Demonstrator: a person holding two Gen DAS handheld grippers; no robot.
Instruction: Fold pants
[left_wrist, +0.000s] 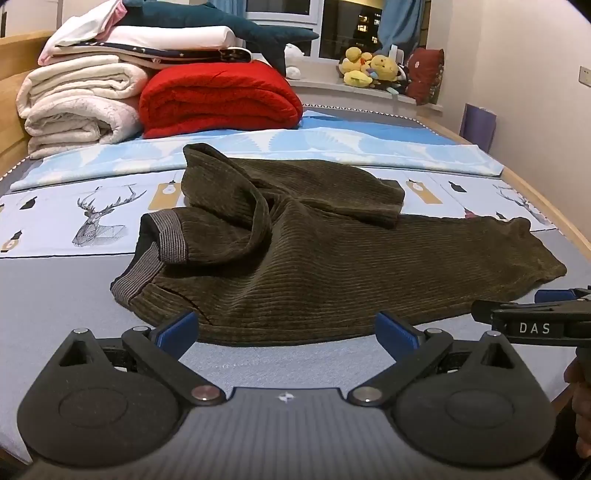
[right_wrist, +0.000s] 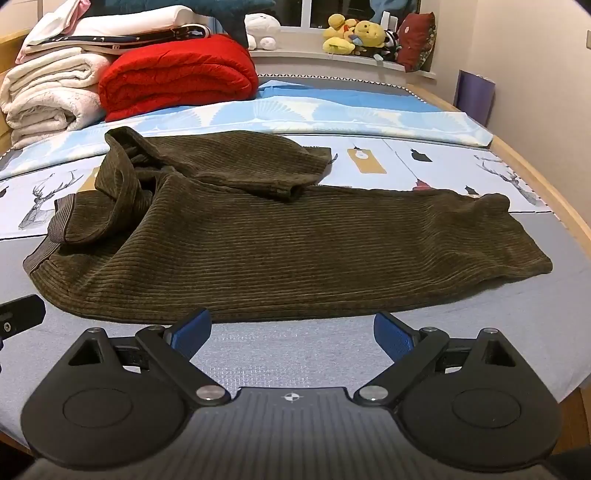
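Observation:
Dark olive corduroy pants (left_wrist: 314, 258) (right_wrist: 280, 240) lie crumpled on the bed, waistband with its grey ribbed band (left_wrist: 162, 240) at the left, one leg stretched out to the right and the other bunched up over the top. My left gripper (left_wrist: 288, 328) hovers open just short of the near hem, nothing between its blue pads. My right gripper (right_wrist: 291, 332) is also open, in front of the stretched leg's near edge, and empty. In the left wrist view, the right gripper's body (left_wrist: 535, 325) shows at the right edge.
Folded white blankets (left_wrist: 81, 103) and a red quilt (left_wrist: 221, 99) are stacked at the bed's far left. Plush toys (left_wrist: 369, 66) sit on the windowsill. The bed's wooden frame (right_wrist: 546, 192) curves along the right, beside a wall. Grey sheet (left_wrist: 55, 295) lies bare beside the pants.

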